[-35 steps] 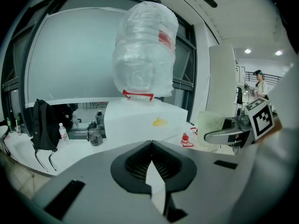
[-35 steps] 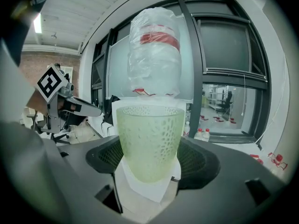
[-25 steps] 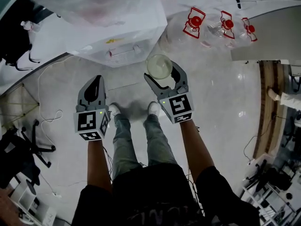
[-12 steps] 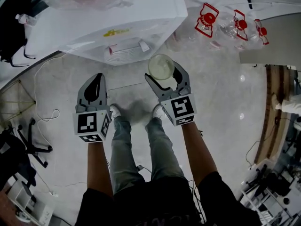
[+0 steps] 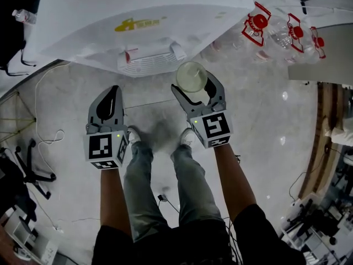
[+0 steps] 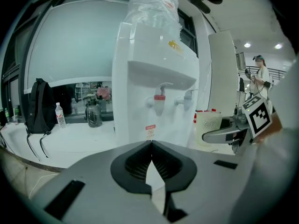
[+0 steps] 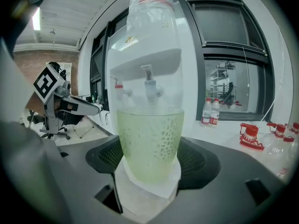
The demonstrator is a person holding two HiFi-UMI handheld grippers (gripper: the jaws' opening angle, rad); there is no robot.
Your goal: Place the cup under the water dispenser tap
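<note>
The cup (image 7: pixel 149 141), a translucent greenish one with a dotted pattern, is pinched between the two fingers of the right gripper (image 7: pixel 152 160). The ribbed pads are pressed on its lower wall from both sides. It is held upright with the mouth up, which suits a vessel that is to be filled, and it is carried in the air, not set on anything.

In the head view the cup (image 5: pixel 191 76) is seen from above at the tips of the right gripper (image 5: pixel 193 84), just short of the drip grille (image 5: pixel 144 65) of the water dispenser (image 5: pixel 138 21). Straight ahead of the fingers, beyond the cup, the pale tap (image 7: pixel 148 85) is seen above the rim, and the red tap (image 7: pixel 117 85) lies to the left of the fingers. From this the cup is judged to be aimed at the pale tap. It is not yet under it, because the recess below the taps is in front of the fingers.

The fingers of the left gripper (image 6: pixel 150 146) are pressed together and nothing is held between them. This gripper is pointed at the front of the dispenser, with the red tap ahead and above its fingertips. It is judged to be idle and kept at the side, so that the way to the taps is free. To the right of the right fingers, well apart, some clear jugs with red handles (image 5: pixel 278 29) are seen lying.
</note>
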